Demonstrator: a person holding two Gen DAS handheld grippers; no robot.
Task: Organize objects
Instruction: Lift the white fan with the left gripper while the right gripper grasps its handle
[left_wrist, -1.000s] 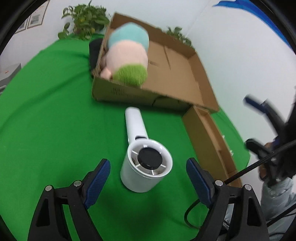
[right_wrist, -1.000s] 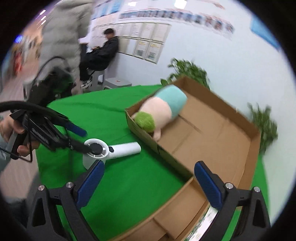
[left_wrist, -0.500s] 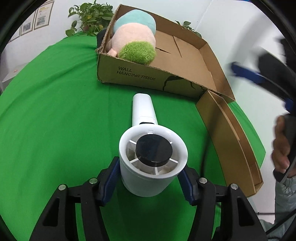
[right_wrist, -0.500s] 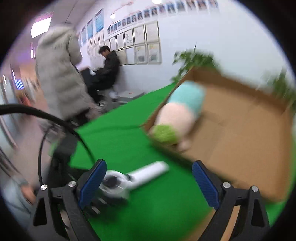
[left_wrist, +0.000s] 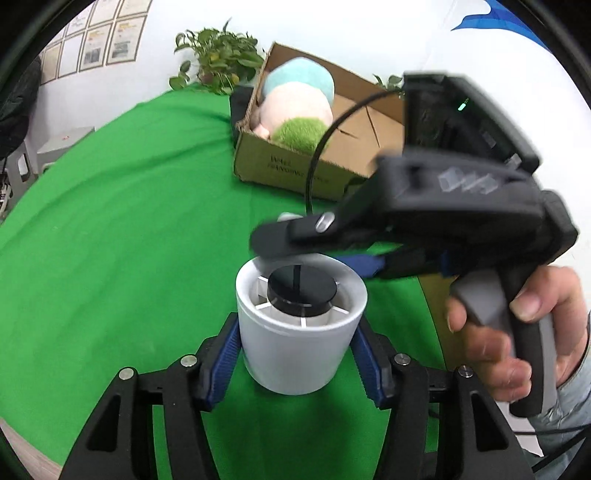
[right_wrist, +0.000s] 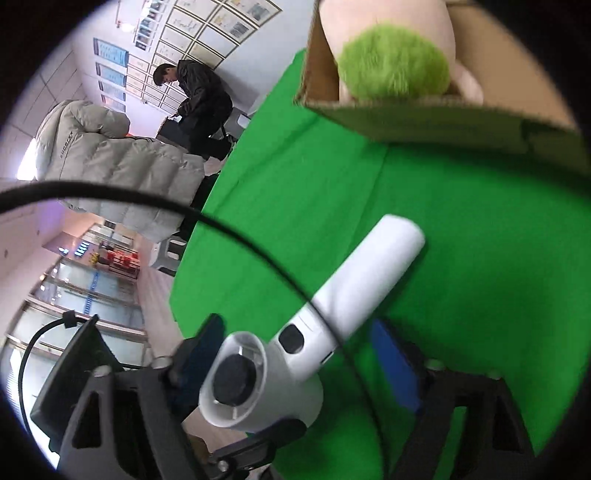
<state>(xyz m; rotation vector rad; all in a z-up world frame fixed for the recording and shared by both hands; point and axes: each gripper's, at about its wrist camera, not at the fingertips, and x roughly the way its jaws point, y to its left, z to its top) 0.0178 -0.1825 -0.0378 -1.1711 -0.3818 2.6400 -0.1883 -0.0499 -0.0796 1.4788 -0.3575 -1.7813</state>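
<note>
While the left gripper (left_wrist: 299, 363) stays clamped on the barrel of the white hair dryer (left_wrist: 301, 332), blue pads tight on both sides, the dryer sits over the green cloth (left_wrist: 110, 221) with its handle pointing off toward the cardboard box (left_wrist: 291, 166); plush toy (left_wrist: 295, 107) lies in the box's near-left corner. Right gripper (right_wrist: 295, 363), held by a hand (left_wrist: 517, 332), straddles the handle, jaws just been closing, handle between them, pads not visibly pressing it
</note>
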